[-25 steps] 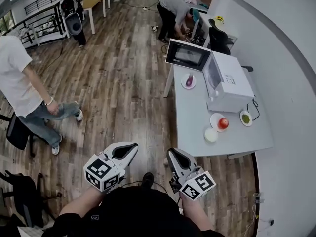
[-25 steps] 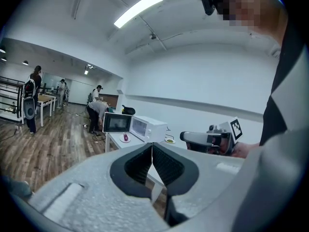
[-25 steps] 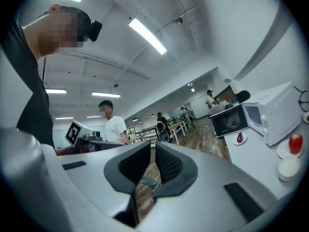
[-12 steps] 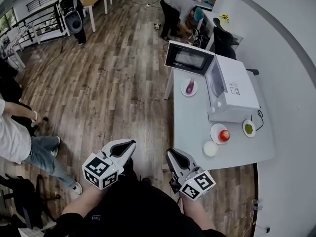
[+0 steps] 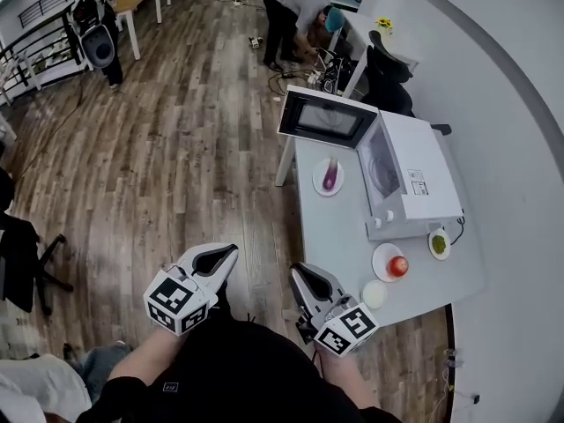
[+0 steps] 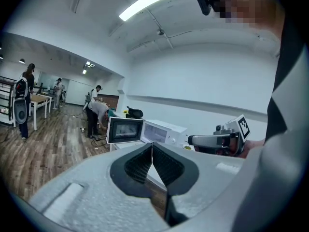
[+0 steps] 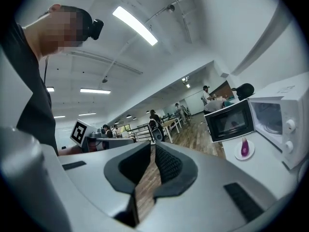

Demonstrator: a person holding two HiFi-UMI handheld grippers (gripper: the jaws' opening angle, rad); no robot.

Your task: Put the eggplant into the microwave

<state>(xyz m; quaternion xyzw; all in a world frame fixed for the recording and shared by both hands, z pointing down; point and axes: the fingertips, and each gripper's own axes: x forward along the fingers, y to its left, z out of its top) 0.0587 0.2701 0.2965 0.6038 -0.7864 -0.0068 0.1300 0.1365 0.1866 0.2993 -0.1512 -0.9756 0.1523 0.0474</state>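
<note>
though the label (image 5: 414, 181) on the microwave (image 5: 423, 152) blurs (too small), left gripper (image 5: 229, 254) and right gripper (image 5: 297, 273) stay clenched empty, eggplant (image 5: 330, 176) nearer at 1 o'clock.

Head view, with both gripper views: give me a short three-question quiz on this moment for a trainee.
1. True or false: the microwave has its door shut.
2. The eggplant lies: A inside the microwave; B on a white plate on the table; C on top of the microwave.
3. What do the left gripper and the right gripper hold between their jaws?
Key: 1 false, the door stands open. 2 B. 3 nothing; both pairs of jaws are together and empty.
</note>
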